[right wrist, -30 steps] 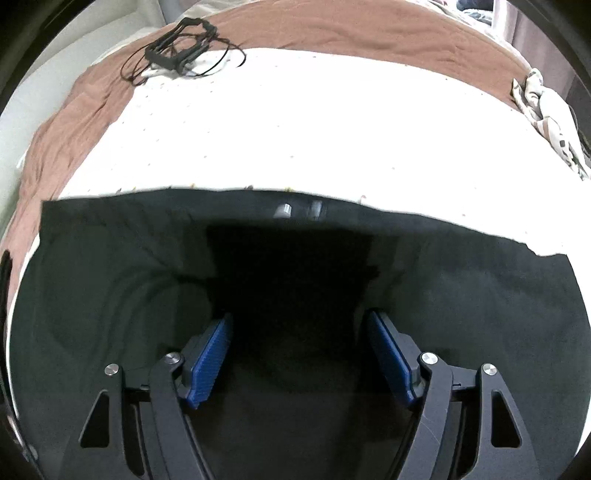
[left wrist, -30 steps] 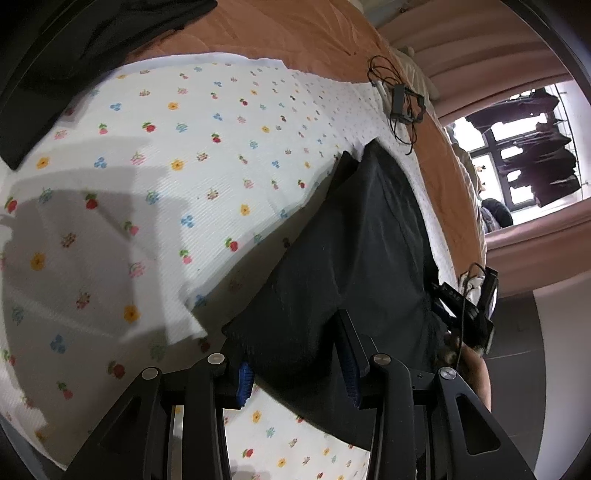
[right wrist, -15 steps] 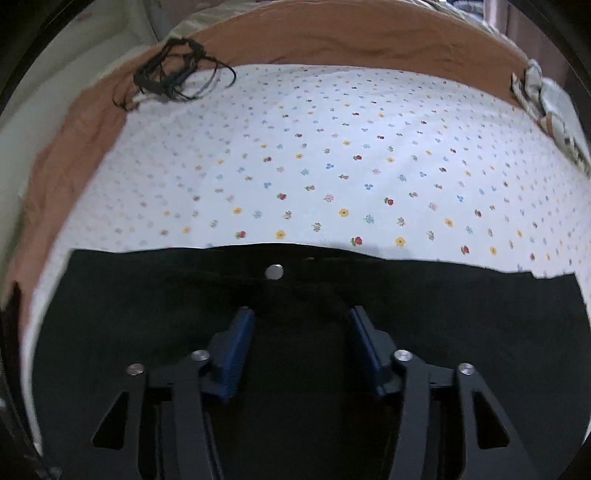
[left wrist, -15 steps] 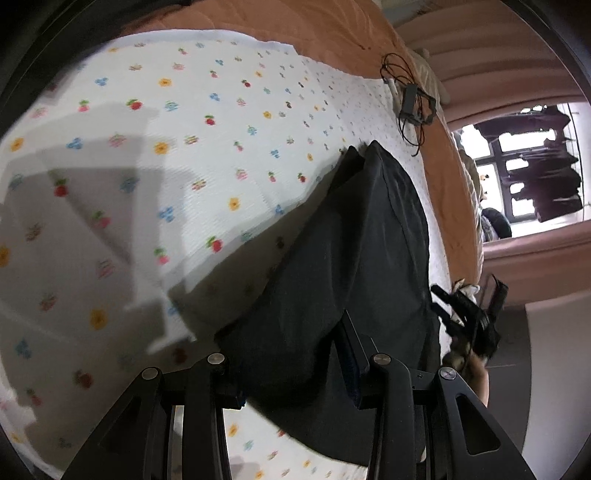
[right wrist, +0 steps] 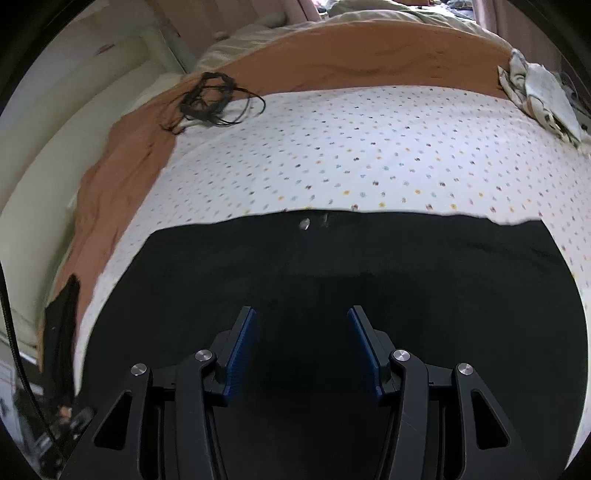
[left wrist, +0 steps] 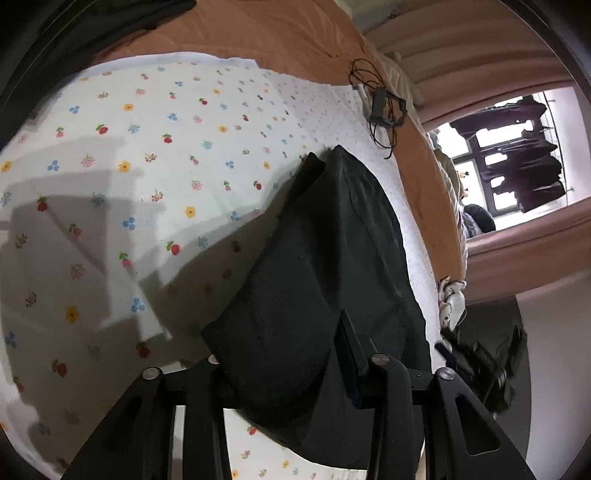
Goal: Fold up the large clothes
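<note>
A pair of dark trousers [left wrist: 332,251] lies on a white flowered sheet [left wrist: 147,166] on the bed. My left gripper [left wrist: 280,354] is shut on the near end of the trousers, with dark cloth bunched between its fingers and lifted off the sheet. In the right wrist view the trousers [right wrist: 406,280] spread flat below, waistband and metal button [right wrist: 304,223] at the far edge. My right gripper [right wrist: 301,339] is open above the cloth and holds nothing.
An orange blanket [right wrist: 332,59] covers the bed beyond the sheet. A tangle of black cable [right wrist: 210,99] lies at the sheet's far left corner; it also shows in the left wrist view [left wrist: 380,107]. A crumpled pale cloth [right wrist: 539,92] sits at the right edge. More dark clothing [left wrist: 110,22] lies top left.
My right gripper has opened wider and drawn back from the waistband. My left gripper keeps its hold on the trousers' end and has swung slightly.
</note>
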Available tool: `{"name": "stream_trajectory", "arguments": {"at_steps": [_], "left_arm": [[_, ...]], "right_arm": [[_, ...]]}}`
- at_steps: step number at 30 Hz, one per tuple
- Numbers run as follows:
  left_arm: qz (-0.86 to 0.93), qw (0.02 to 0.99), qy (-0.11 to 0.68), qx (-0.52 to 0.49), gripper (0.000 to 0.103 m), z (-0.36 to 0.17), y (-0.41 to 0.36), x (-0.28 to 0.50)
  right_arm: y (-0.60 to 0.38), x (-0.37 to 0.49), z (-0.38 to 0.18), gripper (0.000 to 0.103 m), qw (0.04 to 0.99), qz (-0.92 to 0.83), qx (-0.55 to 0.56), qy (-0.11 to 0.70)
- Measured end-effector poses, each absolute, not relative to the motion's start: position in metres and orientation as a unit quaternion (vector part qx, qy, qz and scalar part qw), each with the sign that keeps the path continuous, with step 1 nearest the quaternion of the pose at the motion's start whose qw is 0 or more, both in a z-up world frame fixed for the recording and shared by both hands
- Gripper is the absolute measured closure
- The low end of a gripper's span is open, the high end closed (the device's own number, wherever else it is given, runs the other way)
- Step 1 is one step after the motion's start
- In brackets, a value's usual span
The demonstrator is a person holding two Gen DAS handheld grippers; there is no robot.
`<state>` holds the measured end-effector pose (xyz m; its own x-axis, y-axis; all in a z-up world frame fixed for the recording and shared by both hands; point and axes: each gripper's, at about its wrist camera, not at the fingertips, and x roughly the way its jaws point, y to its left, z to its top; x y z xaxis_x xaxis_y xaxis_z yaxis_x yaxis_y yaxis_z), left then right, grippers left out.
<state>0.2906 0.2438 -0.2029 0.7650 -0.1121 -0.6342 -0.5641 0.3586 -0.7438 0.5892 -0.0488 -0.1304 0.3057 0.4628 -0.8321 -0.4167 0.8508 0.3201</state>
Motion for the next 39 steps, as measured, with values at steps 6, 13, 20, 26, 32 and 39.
{"name": "stream_trajectory", "arguments": {"at_steps": [6, 13, 20, 26, 32, 39], "left_arm": [[0.133, 0.773, 0.307, -0.539, 0.086, -0.191, 0.245, 0.293], [0.089, 0.792, 0.274, -0.539, 0.090, -0.152, 0.242, 0.305], [0.062, 0.815, 0.261, -0.513, 0.091, -0.114, 0.227, 0.322], [0.044, 0.826, 0.260, -0.498, 0.091, -0.095, 0.217, 0.334], [0.007, 0.831, 0.260, -0.491, 0.092, -0.076, 0.194, 0.351], [-0.033, 0.845, 0.270, -0.462, 0.092, -0.046, 0.150, 0.377]], "right_arm": [[-0.068, 0.539, -0.142, 0.050, 0.791, 0.282, 0.035, 0.542], [-0.073, 0.486, -0.132, 0.050, 0.783, 0.309, 0.040, 0.539], [-0.098, 0.438, -0.136, 0.050, 0.783, 0.302, 0.062, 0.540], [-0.114, 0.415, -0.139, 0.050, 0.774, 0.311, 0.091, 0.544], [-0.113, 0.403, -0.170, 0.050, 0.770, 0.293, 0.086, 0.560], [-0.123, 0.404, -0.192, 0.055, 0.766, 0.296, 0.107, 0.561]]}}
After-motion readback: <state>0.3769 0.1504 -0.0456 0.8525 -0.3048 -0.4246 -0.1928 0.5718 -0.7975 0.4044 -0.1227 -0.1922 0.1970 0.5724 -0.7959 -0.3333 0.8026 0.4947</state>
